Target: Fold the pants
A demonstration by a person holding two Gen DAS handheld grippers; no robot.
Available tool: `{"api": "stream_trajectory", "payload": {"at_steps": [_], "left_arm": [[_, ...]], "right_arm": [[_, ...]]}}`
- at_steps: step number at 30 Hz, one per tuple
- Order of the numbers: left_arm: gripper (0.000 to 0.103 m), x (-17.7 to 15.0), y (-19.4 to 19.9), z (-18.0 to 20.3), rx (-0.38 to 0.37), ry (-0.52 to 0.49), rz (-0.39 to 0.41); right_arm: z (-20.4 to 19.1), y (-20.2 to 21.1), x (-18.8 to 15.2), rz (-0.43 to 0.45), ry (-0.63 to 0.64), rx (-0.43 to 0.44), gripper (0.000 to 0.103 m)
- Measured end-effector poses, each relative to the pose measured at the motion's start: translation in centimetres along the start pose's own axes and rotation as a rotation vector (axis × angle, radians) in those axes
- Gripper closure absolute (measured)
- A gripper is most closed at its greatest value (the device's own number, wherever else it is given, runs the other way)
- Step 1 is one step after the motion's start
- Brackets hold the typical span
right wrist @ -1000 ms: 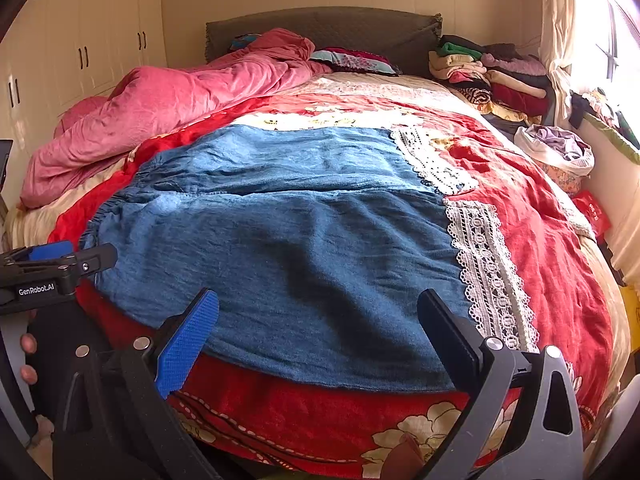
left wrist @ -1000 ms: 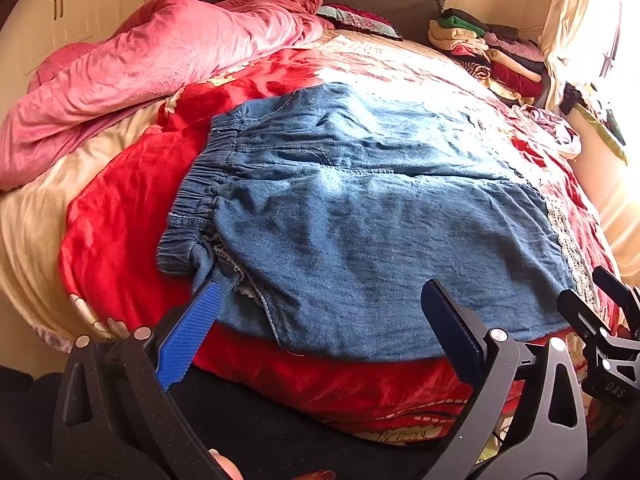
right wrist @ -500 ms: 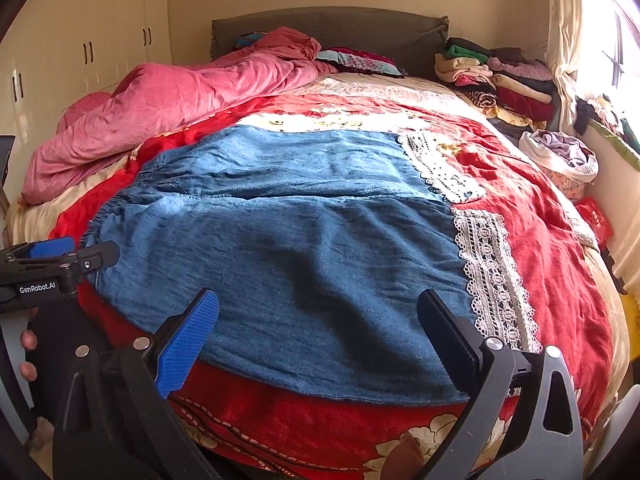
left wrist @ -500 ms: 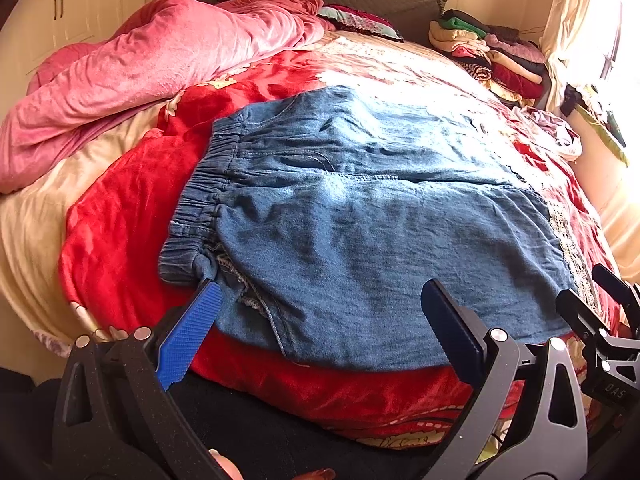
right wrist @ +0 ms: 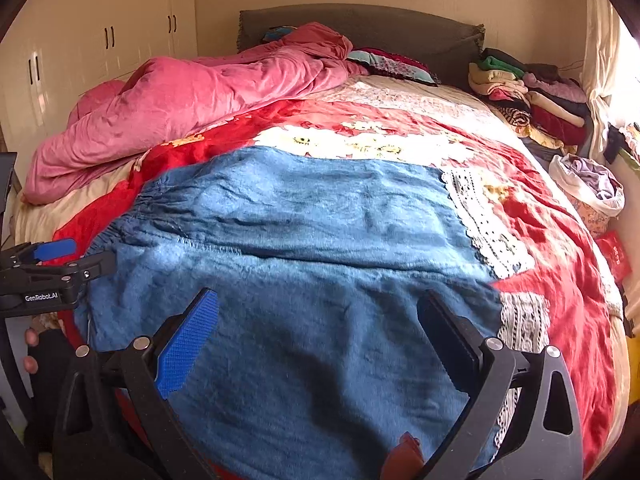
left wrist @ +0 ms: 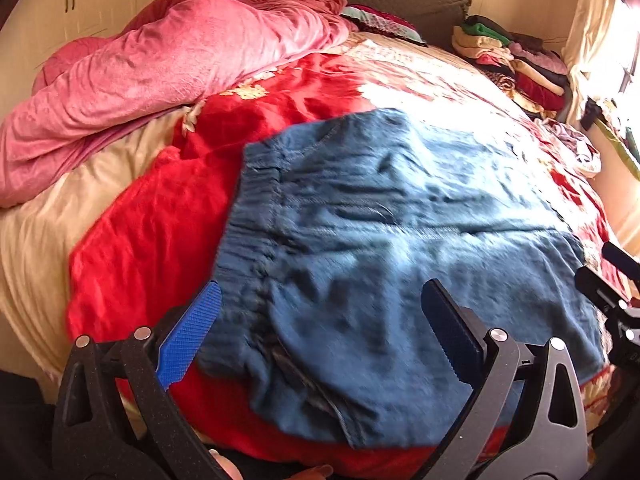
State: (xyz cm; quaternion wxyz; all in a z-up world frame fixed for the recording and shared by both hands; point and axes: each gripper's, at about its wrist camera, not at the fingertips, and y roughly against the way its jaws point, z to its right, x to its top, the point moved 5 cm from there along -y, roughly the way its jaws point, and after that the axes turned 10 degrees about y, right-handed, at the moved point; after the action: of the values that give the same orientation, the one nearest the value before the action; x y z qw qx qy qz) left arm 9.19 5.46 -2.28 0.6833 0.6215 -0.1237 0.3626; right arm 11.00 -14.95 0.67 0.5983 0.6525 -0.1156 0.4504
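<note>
My left claw (left wrist: pixel 320 328) is spread wide, with nothing between its fingers. The blue pad (left wrist: pixel 190 338) sits at 8 o'clock in the left wrist view and the dark pad (left wrist: pixel 450 336) at 4 o'clock. My right claw (right wrist: pixel 318 332) is likewise spread wide and holds nothing.

The pants (left wrist: pixel 400 248) are blue denim. They lie spread flat on the red blanket (left wrist: pixel 160 220) that covers the bed. In the left wrist view they fill the centre of the frame and run out toward 3 o'clock. The gathered elastic waistband (left wrist: pixel 256 208) faces 9 o'clock. Its near corner lies just beside the blue pad; I cannot tell whether the two touch.

In the right wrist view the pants (right wrist: pixel 320 260) cover the centre. A straight horizontal line crosses the cloth where the two legs meet. Two white lace hems (right wrist: pixel 486 224) mark the leg ends at 3 o'clock. The nearer hem lies just beyond the dark pad of the right claw.

Each claw appears at the edge of the other's view: the left claw (right wrist: pixel 60 260) at 9 o'clock, at the waistband end, and the right claw (left wrist: pixel 612 280) at 3 o'clock, at the hem end.

A pink quilt (right wrist: pixel 192 100) is bunched at 10 o'clock. A pile of folded clothes (right wrist: pixel 528 92) sits at 2 o'clock, next to the headboard (right wrist: pixel 360 20).
</note>
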Motion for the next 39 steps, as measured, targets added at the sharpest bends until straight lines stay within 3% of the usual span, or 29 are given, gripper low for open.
{"api": "stream_trajectory", "payload": {"at_steps": [12,22,31,32,34,36,39], "left_arm": [[0.009,7.3,-4.9,-4.3,0.070,0.027,-0.004],[0.009,10.5,-10.6,-5.8,0.060,0.025,-0.101],[0.010,11.5,-13.8,-5.9,-0.013,0.056,-0.149],[0.013,11.5,-14.0,-5.9,-0.022,0.058,-0.151],[0.045,11.5,-13.8,-5.7,-0.056,0.062,-0.152],[0.068,11.5,-13.2,-5.1,-0.119,0.055,-0.149],[0.070,11.5,-12.3,-4.9,-0.116,0.033,-0.111]], "right_arm": [[0.9,-7.2,7.2,-0.029,0.075,0.049,0.004],[1.0,-14.4,11.4,-0.085,0.174,0.105,0.004],[1.1,-19.1,14.1,-0.121,0.235,0.148,0.004],[1.1,-19.5,14.3,-0.120,0.244,0.149,0.004],[0.8,-20.4,14.6,-0.132,0.277,0.150,0.004],[0.2,-21.2,14.8,-0.145,0.313,0.162,0.004],[-1.0,-21.9,15.0,-0.149,0.374,0.183,0.004]]}}
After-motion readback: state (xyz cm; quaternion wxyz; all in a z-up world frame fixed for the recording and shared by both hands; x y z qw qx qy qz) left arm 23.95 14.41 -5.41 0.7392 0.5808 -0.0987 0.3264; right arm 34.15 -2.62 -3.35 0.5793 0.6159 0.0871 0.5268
